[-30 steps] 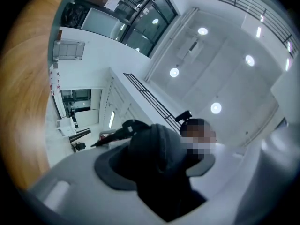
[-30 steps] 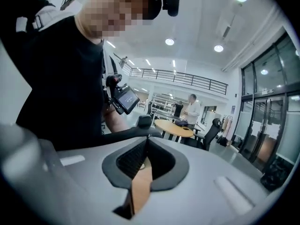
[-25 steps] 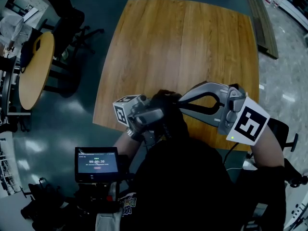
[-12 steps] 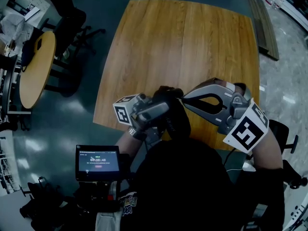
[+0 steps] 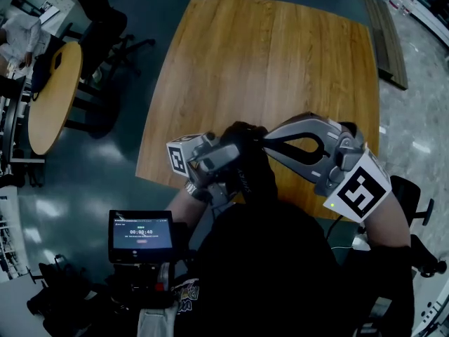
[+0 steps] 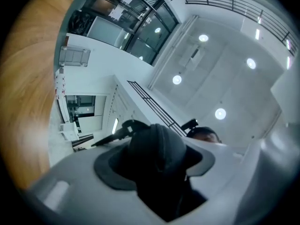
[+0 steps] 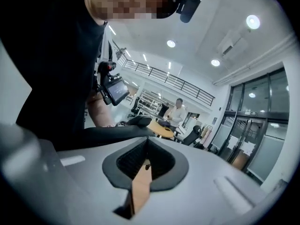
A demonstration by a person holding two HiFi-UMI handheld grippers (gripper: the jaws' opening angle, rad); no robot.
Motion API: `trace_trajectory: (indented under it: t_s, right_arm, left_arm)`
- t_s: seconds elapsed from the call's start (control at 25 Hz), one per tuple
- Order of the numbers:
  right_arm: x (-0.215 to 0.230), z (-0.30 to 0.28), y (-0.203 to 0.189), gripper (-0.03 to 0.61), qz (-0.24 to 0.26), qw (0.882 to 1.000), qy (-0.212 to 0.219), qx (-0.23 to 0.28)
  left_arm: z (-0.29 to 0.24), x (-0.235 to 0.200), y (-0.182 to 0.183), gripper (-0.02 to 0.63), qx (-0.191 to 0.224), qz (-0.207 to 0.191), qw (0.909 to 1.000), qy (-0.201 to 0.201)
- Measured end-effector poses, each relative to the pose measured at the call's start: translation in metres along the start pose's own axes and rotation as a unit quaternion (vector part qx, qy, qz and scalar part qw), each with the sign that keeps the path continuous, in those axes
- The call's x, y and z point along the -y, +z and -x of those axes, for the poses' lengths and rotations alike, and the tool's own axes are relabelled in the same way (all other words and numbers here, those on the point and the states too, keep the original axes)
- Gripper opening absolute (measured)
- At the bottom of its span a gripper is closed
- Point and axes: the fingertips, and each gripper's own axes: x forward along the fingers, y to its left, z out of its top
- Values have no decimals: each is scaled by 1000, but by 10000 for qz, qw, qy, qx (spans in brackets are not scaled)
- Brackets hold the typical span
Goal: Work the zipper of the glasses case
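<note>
Seemingly mid-zip: left claw (image 5: 229, 153) is clamping case (image 6: 157, 158); right claw (image 5: 264, 140), at case's 1 o'clock, is pinching pull (image 7: 146, 166); next, steady dragging.

A wooden table (image 5: 266, 69) fills the middle of the head view. Its top is squarish with rounded corners, warm brown, and the grain runs from near to far. It stands on a dark, glossy blue-grey floor (image 5: 91, 181). To the left on that floor is a smaller round wooden table (image 5: 52, 100), with dark chairs (image 5: 109, 37) close beside it. At the right the floor turns to pale speckled flooring (image 5: 414, 118), and a long brown board (image 5: 386, 41) lies along that border at the far right.
</note>
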Motion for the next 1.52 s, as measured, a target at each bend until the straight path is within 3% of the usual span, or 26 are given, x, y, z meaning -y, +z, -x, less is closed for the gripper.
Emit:
trace_trajectory:
  t_s: [0.08,0.24,0.44,0.52,0.72,0.92,1.0,1.12,1.2,1.28,1.4,1.52]
  right_arm:
    - [0,-2,-4,11,7,10000,1,-67]
    - [-2,-5,-9,9,176,9992,-75,-356]
    - [-16,-3,-30,3,877,9887,387,-1153]
    - [-23,0,-32,3,865,9863,672,-1233]
    - [-34,4,-23,3,530,9838,1300,-1115]
    - [-33,8,-16,5,385,9849,1314,-1056]
    - [-39,9,-18,8,252,9840,1411,-1060]
    - [-67,10,-34,3,573,9742,1723,-1338]
    - [-74,8,-43,2,626,9759,1619,-1319]
    - [-73,6,-45,3,214,9818,1516,-1122]
    - [-66,0,-45,3,-27,9894,1111,-939]
    - [-55,-7,-49,3,-226,9949,558,-806]
  left_arm:
    - [7,-6,2,262,72,50,9999,86]
    - [15,-11,0,262,224,518,9984,18]
    - [24,-29,-10,264,-440,-23,9947,924]
    - [24,-30,-16,262,-745,-269,9903,1139]
    - [19,-21,-26,261,-1308,-506,9856,946]
    - [10,-16,-22,261,-1379,-1022,9815,844]
    - [11,-14,-17,261,-1156,-1016,9852,752]
    - [22,-8,21,259,-261,-954,9929,660]
    - [15,-4,30,258,-377,-1356,9859,904]
    - [13,-4,42,259,-302,-1483,9827,1068]
    - [30,-4,81,259,925,-1171,9841,964]
    - [45,-7,107,259,1996,-1092,9685,1008]
